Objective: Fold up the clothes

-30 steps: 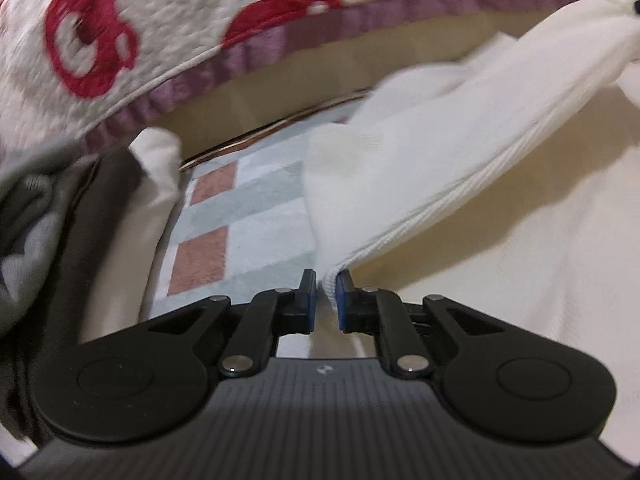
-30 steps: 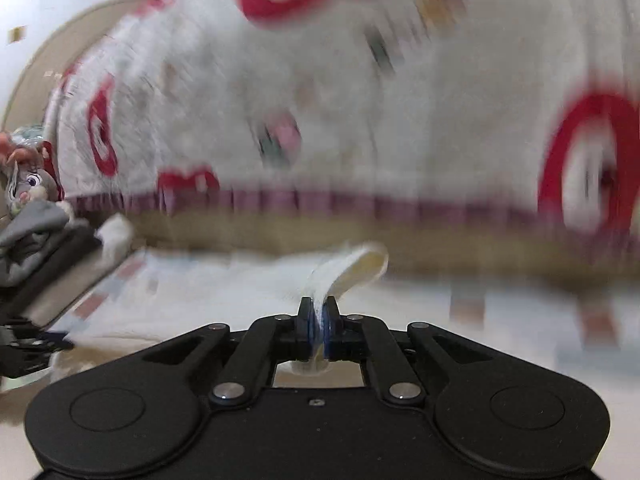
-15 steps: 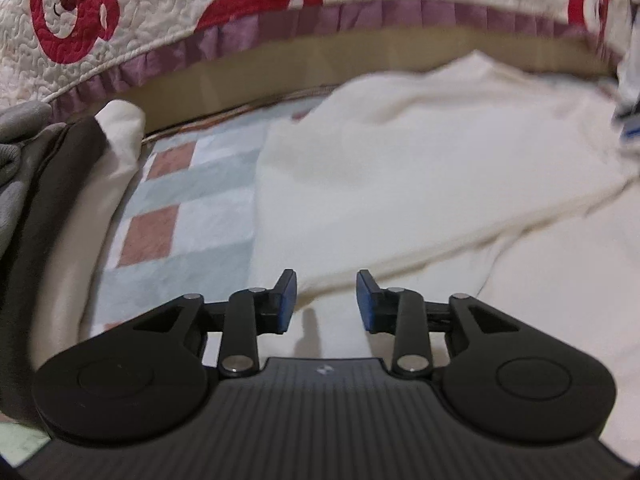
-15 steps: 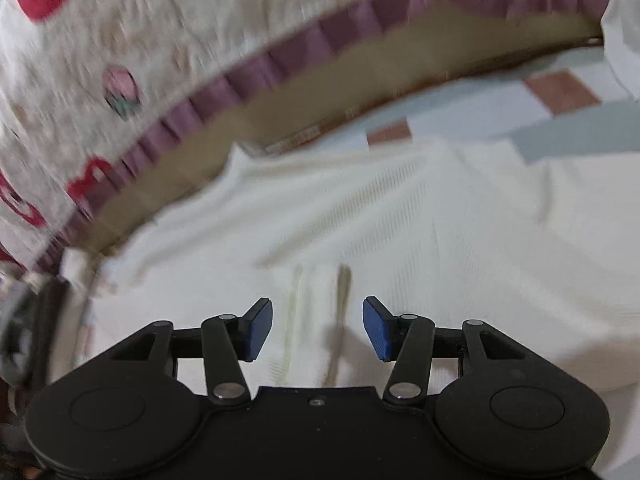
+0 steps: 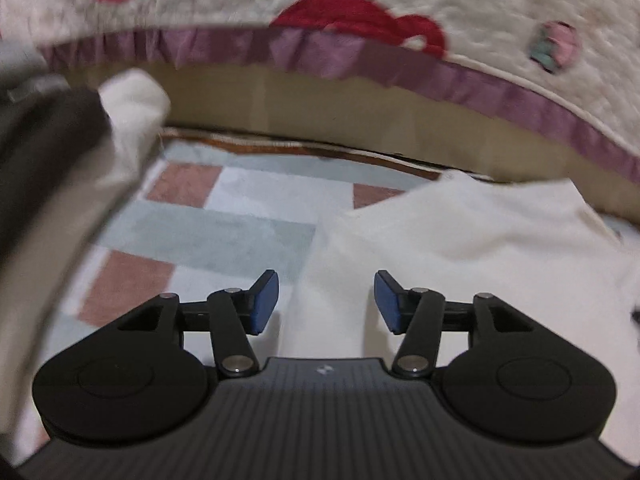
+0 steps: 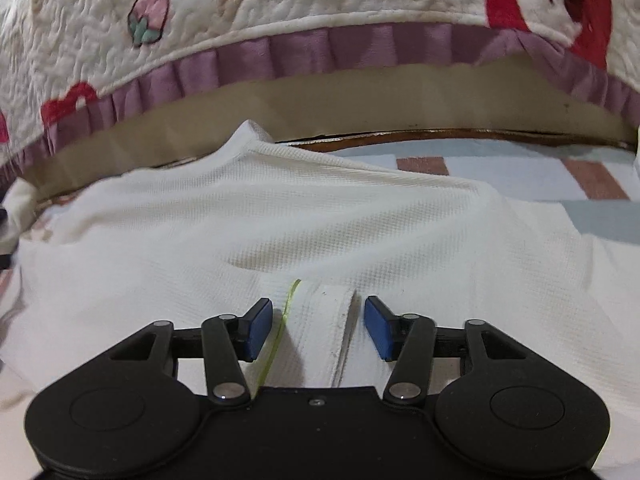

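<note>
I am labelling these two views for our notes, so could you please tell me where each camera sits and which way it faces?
Left wrist: on the left hand-held gripper, looking down past its open blue pads at the white garment edge and checked rug.
Right wrist: on the right hand-held gripper, open astride the garment's strip.
Shared: garment, rug, quilt with purple frill.

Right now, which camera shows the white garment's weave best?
The right wrist view: the white garment fills it sharply, waffle texture and folded band visible. The left wrist view shows only a blurred, featureless part of it.
</note>
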Motion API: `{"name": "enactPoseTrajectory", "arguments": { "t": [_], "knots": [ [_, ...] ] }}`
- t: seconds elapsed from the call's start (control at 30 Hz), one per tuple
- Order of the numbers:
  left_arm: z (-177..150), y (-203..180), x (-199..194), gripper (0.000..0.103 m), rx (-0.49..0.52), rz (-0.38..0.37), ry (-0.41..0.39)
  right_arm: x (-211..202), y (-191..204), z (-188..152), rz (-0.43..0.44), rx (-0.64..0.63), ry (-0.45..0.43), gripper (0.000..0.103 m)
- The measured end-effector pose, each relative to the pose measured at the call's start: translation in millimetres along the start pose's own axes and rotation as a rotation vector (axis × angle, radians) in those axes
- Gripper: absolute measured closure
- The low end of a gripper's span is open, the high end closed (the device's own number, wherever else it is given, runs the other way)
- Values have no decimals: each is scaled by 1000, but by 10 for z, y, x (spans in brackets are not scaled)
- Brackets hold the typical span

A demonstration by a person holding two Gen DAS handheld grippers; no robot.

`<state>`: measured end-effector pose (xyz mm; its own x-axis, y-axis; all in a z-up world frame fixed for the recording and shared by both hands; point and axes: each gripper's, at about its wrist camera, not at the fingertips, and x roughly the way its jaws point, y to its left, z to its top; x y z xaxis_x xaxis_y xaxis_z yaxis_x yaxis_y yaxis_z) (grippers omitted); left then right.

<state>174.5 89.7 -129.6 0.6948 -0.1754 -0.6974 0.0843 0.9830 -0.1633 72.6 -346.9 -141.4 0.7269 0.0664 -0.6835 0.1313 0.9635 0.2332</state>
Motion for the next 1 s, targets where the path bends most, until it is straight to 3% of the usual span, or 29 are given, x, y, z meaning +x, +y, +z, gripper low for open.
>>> {"name": "enactPoseTrajectory", "arguments": {
  "t": [0.03,0.1,0.13,0.17,0.23,0.37,0.47,0.63,0.73,0.8,0.87,1.0],
  "knots": [
    [38,42,98,51,-25,-11,13,-16,-15,-2,18,1,-8,92],
    [53,66,263,53,-43,-41,46,-48,-44,-5,55,4,-24,92],
    [54,51,330,67,-29,-50,59,-64,-59,-7,73,5,-32,93],
    [54,24,370,97,-5,-56,64,-95,-57,7,86,-1,-50,93],
    [69,-49,344,97,40,-19,33,-190,-34,50,109,-17,-107,93],
    [150,-20,140,98,-60,87,-83,-325,14,125,157,-35,-183,94],
    [144,-123,126,98,33,150,-133,-263,88,130,144,-67,-180,94],
    [62,-229,232,97,106,216,-98,-183,163,140,46,-102,-155,93],
    [58,-236,254,98,125,252,-96,-226,106,177,-17,-72,-140,85],
    [107,-254,246,98,170,292,-116,-216,-7,179,-5,-11,-102,85],
    [181,-215,261,98,114,296,-107,-192,-128,177,20,60,-57,85],
    [180,-274,316,90,22,267,29,-126,-328,108,80,226,15,83]
  ]
}}
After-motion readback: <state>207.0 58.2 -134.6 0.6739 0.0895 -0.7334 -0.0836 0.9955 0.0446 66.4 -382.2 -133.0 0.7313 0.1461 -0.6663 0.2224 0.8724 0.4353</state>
